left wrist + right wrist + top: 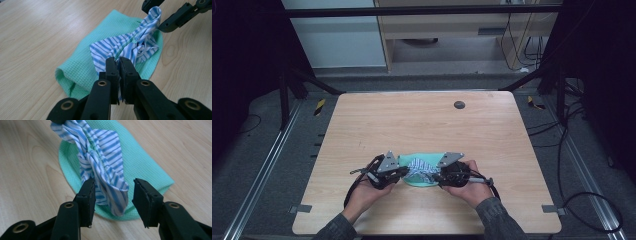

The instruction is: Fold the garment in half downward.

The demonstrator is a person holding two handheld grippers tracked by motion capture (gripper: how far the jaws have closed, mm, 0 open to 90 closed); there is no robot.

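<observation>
A mint-green waffle cloth [406, 161] lies flat near the table's front edge. A blue-and-white striped cloth [421, 169] sits bunched on top of it. My left gripper [406, 172] comes in from the left. In the left gripper view its jaws [119, 61] are shut on one end of the striped cloth [120, 45], over the green cloth [100, 32]. My right gripper [435, 176] faces it from the right. In the right gripper view its jaws [113, 187] stand apart, and the other raised end of the striped cloth [105, 157] hangs loose between them above the green cloth [140, 162].
The wooden table [422, 125] has a small dark round cap [459, 104] near its far edge. Black frame legs and cables stand around the table on the grey floor. The person's forearms enter from the bottom edge.
</observation>
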